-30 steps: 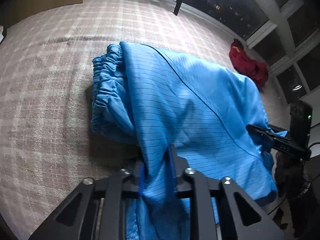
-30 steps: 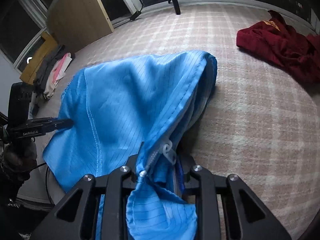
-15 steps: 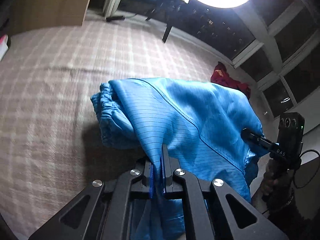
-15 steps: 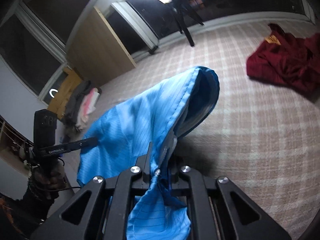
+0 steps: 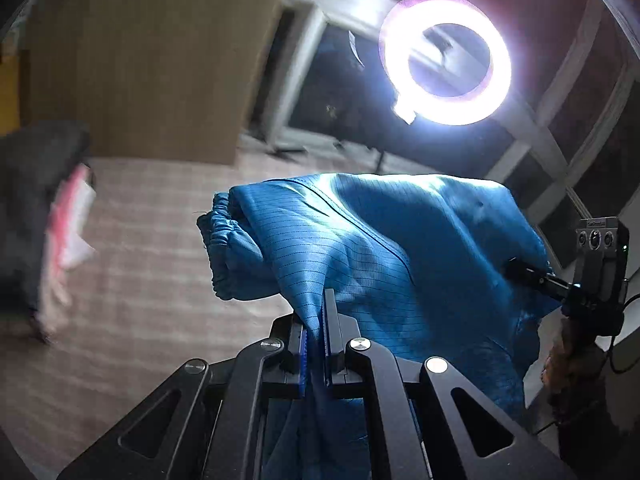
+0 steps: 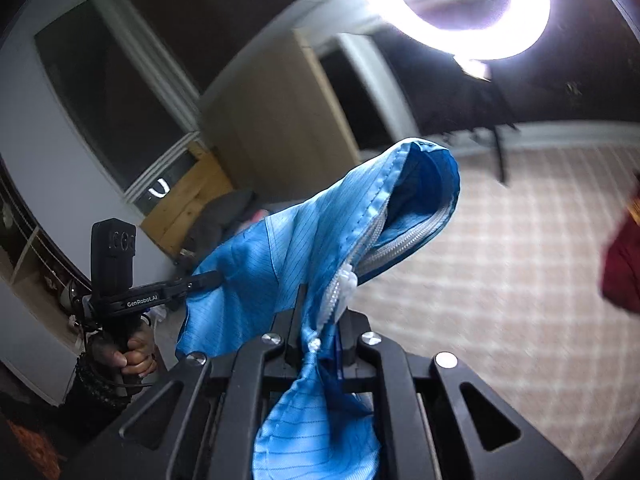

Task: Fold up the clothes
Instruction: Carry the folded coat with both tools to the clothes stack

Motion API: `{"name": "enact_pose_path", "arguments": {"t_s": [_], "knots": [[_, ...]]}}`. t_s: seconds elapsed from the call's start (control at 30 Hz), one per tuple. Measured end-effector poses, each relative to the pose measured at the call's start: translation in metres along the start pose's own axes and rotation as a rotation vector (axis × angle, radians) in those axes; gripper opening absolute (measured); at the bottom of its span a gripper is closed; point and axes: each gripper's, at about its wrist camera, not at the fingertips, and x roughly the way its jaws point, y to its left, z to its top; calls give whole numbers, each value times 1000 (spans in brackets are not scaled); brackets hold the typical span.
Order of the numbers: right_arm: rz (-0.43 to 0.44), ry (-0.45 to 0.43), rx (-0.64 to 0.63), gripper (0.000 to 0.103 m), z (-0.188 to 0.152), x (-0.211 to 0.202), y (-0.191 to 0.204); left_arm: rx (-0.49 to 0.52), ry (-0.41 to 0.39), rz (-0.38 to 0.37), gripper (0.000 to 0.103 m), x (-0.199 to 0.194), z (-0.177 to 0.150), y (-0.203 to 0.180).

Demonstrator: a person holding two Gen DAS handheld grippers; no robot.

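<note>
Left wrist view: left hand-held gripper (image 5: 316, 330) pinched tight on the blue garment (image 5: 380, 248); cloth drapes ahead and right to the right hand-held gripper (image 6: 320, 330), also clamped on it, at the zipper (image 6: 372, 252) edge. Garment hangs between both, clear of the checked surface (image 6: 520, 280) beyond. No neat fold visible yet, so early stage. Red garment (image 6: 624, 272) far right lies unfolded.

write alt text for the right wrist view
The right gripper has its jaws shut on a blue garment by its zipper, lifted over a checked carpet. The left gripper grips its far edge under a ring light.
</note>
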Motion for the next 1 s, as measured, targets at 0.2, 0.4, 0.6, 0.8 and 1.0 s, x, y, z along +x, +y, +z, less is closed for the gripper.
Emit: {"name": "enact_pose_path", "arguments": {"t_s": [0.2, 0.4, 0.6, 0.8, 1.0], "knots": [[40, -46, -88, 9, 40, 82, 102, 61, -80, 66, 5, -75, 41, 104], [93, -78, -79, 9, 69, 183, 202, 101, -122, 147, 5, -145, 84, 220], [122, -69, -72, 9, 91, 279, 272, 99, -132, 224, 5, -174, 118, 314], [107, -23, -50, 9, 104, 355, 292, 72, -100, 229, 4, -158, 126, 375], [44, 46, -18, 9, 94, 408, 275, 17, -28, 187, 4, -109, 107, 428]]}}
